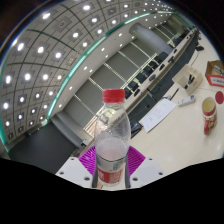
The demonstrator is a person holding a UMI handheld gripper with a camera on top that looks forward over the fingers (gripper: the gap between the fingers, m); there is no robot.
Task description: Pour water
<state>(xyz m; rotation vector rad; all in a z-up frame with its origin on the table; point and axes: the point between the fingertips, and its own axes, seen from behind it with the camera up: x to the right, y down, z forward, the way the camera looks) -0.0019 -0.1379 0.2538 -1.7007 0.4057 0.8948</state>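
Gripper (110,172) clamped on a clear water bottle (112,140), red cap up, above the table (175,135). Red cup (209,114) well beyond bottle. Likely light, thin-walled, slippery; best held mid-body.

The bottle (112,140) between the gripper's (111,163) purple matt, textured pads (87,158) is clear glossy plastic with a smooth red plastic cap (114,96), standing on a smooth pale table (178,140) near a glossy red can (209,114).
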